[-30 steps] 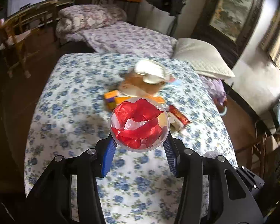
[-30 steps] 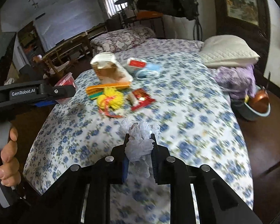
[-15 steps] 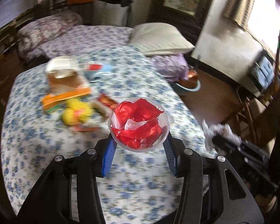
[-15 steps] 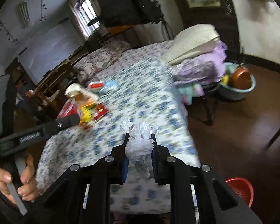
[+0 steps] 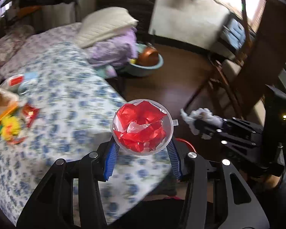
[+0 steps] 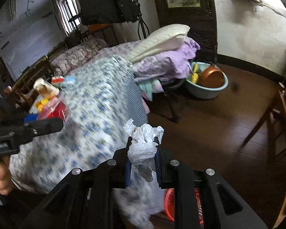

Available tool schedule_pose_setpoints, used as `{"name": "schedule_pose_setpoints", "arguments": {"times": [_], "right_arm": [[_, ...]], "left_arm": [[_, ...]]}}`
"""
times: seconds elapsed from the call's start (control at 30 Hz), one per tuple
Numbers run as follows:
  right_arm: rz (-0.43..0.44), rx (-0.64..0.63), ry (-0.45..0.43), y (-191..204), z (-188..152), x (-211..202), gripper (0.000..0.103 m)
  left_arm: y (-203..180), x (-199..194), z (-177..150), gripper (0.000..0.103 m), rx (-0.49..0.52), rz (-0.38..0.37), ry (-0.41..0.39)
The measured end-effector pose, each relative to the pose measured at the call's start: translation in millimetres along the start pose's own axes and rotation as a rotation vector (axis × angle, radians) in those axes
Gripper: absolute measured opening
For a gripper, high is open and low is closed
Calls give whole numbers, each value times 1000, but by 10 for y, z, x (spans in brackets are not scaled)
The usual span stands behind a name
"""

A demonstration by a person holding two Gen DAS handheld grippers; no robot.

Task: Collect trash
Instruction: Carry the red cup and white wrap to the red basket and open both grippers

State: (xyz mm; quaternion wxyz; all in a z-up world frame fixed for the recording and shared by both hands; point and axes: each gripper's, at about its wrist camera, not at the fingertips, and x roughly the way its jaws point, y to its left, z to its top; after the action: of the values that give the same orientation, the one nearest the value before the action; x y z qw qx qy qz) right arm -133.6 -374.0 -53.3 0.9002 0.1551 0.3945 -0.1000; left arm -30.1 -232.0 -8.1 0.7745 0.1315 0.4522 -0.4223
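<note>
1. The left hand-held gripper (image 5: 142, 148) clamps one clear plastic cup (image 5: 142, 126) between its two blue pads, gripping it at the sides; the cup is stuffed with red wrapper (image 5: 141, 126).
2. The right hand-held gripper (image 6: 142, 155) is closed narrowly on one crumpled white plastic bag (image 6: 142, 145), which sticks up above the fingers.
3. Both loads hang past the corner of the bed (image 5: 72, 103), above the floor.
4. One red bin (image 6: 168, 204) shows on the floor just below the right hand-held gripper.
5. Several pieces of litter (image 5: 11, 114) lie in one cluster on the floral bedsheet, well apart from both hand-held grippers.
6. One blue basin (image 6: 207, 89) sits on the floor beside the bed.
</note>
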Motion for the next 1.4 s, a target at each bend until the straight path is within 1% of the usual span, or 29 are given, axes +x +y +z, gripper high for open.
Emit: {"name": "schedule_pose_setpoints", "arguments": {"times": [0.17, 0.27, 0.33, 0.4, 0.53, 0.6, 0.7, 0.8, 1.0, 1.17, 1.23, 1.27, 1.3, 1.37, 1.4], "right_arm": [[-29, 39, 42, -345, -220, 5, 21], [-42, 89, 68, -597, -375, 27, 21], [-47, 118, 85, -729, -465, 52, 21], [-48, 137, 108, -843, -568, 90, 21], [-48, 154, 151, -992, -737, 199, 21], [-49, 171, 173, -1074, -824, 273, 21], [-64, 183, 214, -1149, -948, 424, 21], [-66, 202, 248, -1206, -1062, 547, 22], [-62, 240, 293, -1345, -1252, 711, 22], [-56, 266, 317, -1412, -1356, 813, 23], [-58, 277, 323, -1431, -1398, 867, 26], [-63, 284, 327, -1441, -1418, 894, 30], [-70, 292, 329, -1453, -1438, 912, 45], [-95, 305, 311, -1476, -1455, 899, 62], [-109, 308, 295, -1483, -1462, 891, 63]], "left_arm": [[-438, 348, 3, 48, 87, -59, 111], [-741, 579, 18, 48, 139, -103, 185], [-934, 713, 18, 48, 187, -113, 227], [-1115, 886, -1, 48, 228, -96, 274], [-1307, 1145, -65, 48, 259, -101, 348], [-1379, 1271, -110, 48, 276, -99, 382], [-1450, 1527, -140, 48, 273, -100, 450], [-1462, 1775, -143, 48, 246, -139, 538], [-1484, 2103, -145, 48, 226, -153, 608], [-1573, 2330, -253, 49, 246, -160, 663], [-1589, 2418, -289, 49, 240, -158, 680], [-1595, 2455, -292, 51, 233, -155, 681], [-1592, 2481, -301, 54, 226, -152, 684], [-1586, 2515, -311, 70, 219, -146, 696], [-1579, 2519, -310, 71, 215, -147, 693]]}}
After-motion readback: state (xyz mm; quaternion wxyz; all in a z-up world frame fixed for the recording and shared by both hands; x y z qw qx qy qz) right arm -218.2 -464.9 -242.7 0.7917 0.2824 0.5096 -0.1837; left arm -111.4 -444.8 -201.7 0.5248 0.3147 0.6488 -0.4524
